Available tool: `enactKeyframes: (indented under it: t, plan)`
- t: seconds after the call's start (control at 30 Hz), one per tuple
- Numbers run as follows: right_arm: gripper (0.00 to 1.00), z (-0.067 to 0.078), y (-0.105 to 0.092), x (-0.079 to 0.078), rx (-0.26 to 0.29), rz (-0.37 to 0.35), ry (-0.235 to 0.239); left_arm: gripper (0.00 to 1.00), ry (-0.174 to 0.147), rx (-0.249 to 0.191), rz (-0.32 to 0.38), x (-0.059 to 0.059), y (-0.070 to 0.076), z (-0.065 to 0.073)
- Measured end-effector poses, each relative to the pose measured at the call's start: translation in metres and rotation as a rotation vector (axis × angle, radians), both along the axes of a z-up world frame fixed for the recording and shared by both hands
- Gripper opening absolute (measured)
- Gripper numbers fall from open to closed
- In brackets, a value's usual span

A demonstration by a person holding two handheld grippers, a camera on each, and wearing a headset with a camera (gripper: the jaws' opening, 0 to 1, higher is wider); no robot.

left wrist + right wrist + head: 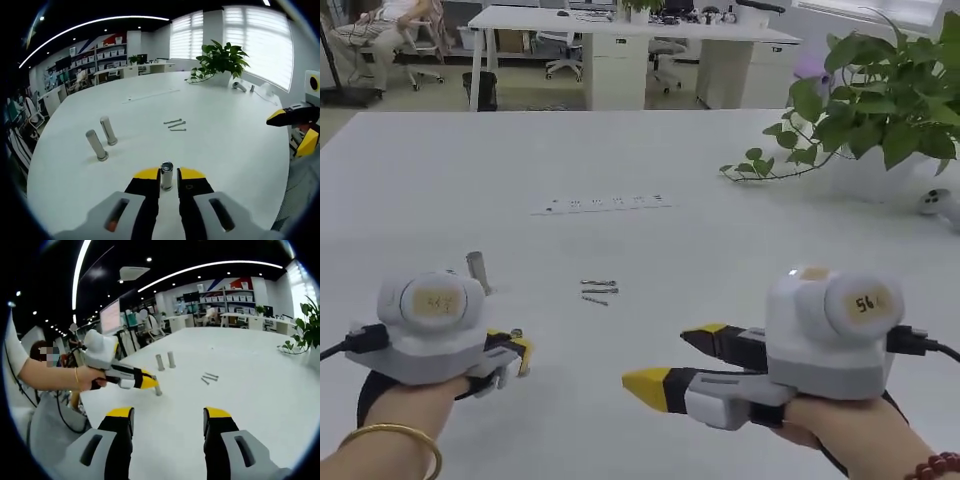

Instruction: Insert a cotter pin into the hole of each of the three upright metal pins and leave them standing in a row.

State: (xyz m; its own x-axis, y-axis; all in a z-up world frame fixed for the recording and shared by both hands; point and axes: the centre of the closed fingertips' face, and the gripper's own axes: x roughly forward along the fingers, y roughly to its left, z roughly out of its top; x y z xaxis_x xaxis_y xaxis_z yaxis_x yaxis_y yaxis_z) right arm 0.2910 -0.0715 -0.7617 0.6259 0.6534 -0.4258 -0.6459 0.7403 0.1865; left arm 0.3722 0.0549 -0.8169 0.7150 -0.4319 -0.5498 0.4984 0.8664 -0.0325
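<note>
My left gripper point(167, 176) is shut on an upright metal pin point(166, 168) that stands on the white table point(220, 165). Two more metal pins point(96, 145) point(108, 131) stand apart to its left. Three cotter pins point(175, 125) lie loose farther out on the table. In the head view the left gripper point(517, 350) sits at lower left, one pin point(477, 270) behind it and the cotter pins point(598, 290) in the middle. My right gripper point(675, 358) hovers open at lower right, nothing between its jaws. The right gripper view shows the right gripper point(169, 414) facing the left gripper point(150, 382).
A potted plant point(880, 110) trails leaves over the table's far right, with a white controller point(940, 205) beside it. A thin strip of markings point(605, 203) lies across the table's middle. Desks and office chairs point(620, 50) stand beyond the far edge.
</note>
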Motion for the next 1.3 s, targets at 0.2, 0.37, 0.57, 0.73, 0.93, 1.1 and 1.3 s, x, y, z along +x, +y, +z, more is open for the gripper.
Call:
enactKeyframes:
  t: [0.2,0.37,0.57,0.73,0.93,1.1,1.3]
  plan:
    - [0.57,-0.001,0.001,0.004,-0.007,0.013,0.003,0.22,-0.017,0.003,-0.031,-0.005,-0.002,0.002]
    - [0.55,-0.001,0.004,0.010,-0.027,0.042,0.006,0.31,-0.049,0.019,-0.041,-0.011,0.002,0.008]
    - [0.48,-0.003,0.006,0.027,-0.034,0.069,0.024,0.37,-0.062,-0.010,-0.053,-0.019,0.006,0.013]
    - [0.43,-0.013,0.002,0.046,-0.055,0.073,0.052,0.45,-0.078,-0.016,-0.082,-0.025,0.009,0.019]
    - [0.32,-0.018,0.006,0.065,-0.083,0.105,0.048,0.52,-0.098,-0.046,-0.102,-0.032,0.011,0.026]
    - [0.25,-0.023,0.013,0.080,-0.117,0.135,0.043,0.60,-0.107,-0.073,-0.116,-0.036,0.010,0.029]
    - [0.21,-0.033,0.020,0.103,-0.180,0.165,0.049,0.70,-0.105,-0.128,-0.153,-0.042,0.007,0.031]
